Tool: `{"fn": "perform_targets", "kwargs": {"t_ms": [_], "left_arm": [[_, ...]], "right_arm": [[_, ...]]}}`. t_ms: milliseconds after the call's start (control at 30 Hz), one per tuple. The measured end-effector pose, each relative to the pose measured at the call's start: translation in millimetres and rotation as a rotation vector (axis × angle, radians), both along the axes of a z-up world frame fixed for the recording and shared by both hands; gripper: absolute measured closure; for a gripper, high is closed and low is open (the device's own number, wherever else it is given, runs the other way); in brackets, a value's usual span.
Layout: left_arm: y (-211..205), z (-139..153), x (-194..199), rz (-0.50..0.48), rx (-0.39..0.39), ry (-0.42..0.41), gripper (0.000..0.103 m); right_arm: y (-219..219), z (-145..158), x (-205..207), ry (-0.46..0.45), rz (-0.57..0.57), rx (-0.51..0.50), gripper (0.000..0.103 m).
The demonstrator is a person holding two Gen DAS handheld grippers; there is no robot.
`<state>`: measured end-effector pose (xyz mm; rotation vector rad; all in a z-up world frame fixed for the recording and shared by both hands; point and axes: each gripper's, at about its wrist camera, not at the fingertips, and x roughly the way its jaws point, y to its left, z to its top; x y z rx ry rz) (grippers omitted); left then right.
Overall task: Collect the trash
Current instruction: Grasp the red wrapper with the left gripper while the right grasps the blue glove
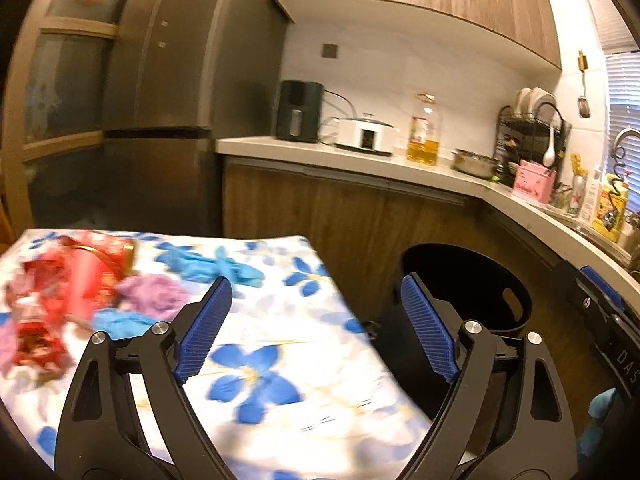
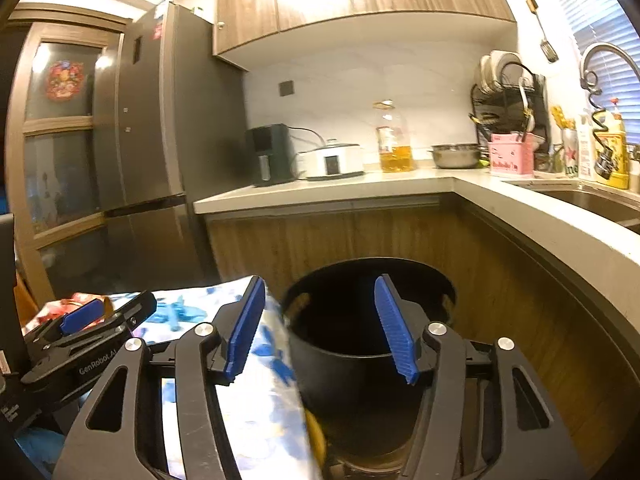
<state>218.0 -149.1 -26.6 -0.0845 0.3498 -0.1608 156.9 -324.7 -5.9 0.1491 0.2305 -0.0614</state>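
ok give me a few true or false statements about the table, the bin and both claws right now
1. Both claws are empty. True: nothing sits between the blue pads of the left claw or the right claw.
2. The black bin stands on the counter. False: it stands on the floor beside the table, below the counter.
3. Red wrappers and blue gloves lie on the floral tablecloth. True.
4. The table has been cleared of trash. False: wrappers, gloves and purple crumpled pieces lie there.
5. The bottle of oil lies on its side. False: it stands upright on the counter.
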Motion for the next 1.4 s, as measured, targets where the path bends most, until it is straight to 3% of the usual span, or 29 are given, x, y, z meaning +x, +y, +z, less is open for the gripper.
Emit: {"fn": "perform_targets", "kwargs": {"t_ms": [333, 567, 800, 1100, 1267, 1400], "left_arm": [[102.6, -1.4, -52.9, 0.251, 0.042, -0.042, 0.014], [183.8, -16.9, -70.7, 0.432, 0.013, -0.020, 0.014], [210.8, -28.2, -56.7, 0.442, 0.010, -0.011, 0.014], [224.5, -48.3, -7.1, 0.420, -0.017, 0.110, 0.044], [227.4, -56.8, 6.1, 0.391, -0.029, 0.173, 0.081], [229.2, -59.1, 3.2, 0.359, -0.049, 0.167, 0.090]], "right_arm": [[83.8, -1.7, -7.1, -0.005, 0.196, 0.004, 0.033], [133.7, -5.5, -4.0, 0.004, 0.299, -0.014, 0.033], [161.7, -20.9, 13.9, 0.045, 0.334, -0.006, 0.033], [186.3, -36.4, 39.3, 0.074, 0.366, -0.016, 0.033], [203.3, -45.9, 56.4, 0.099, 0.387, -0.026, 0.033], [217.2, -54.7, 68.5, 0.124, 0.401, -0.041, 0.033]]}}
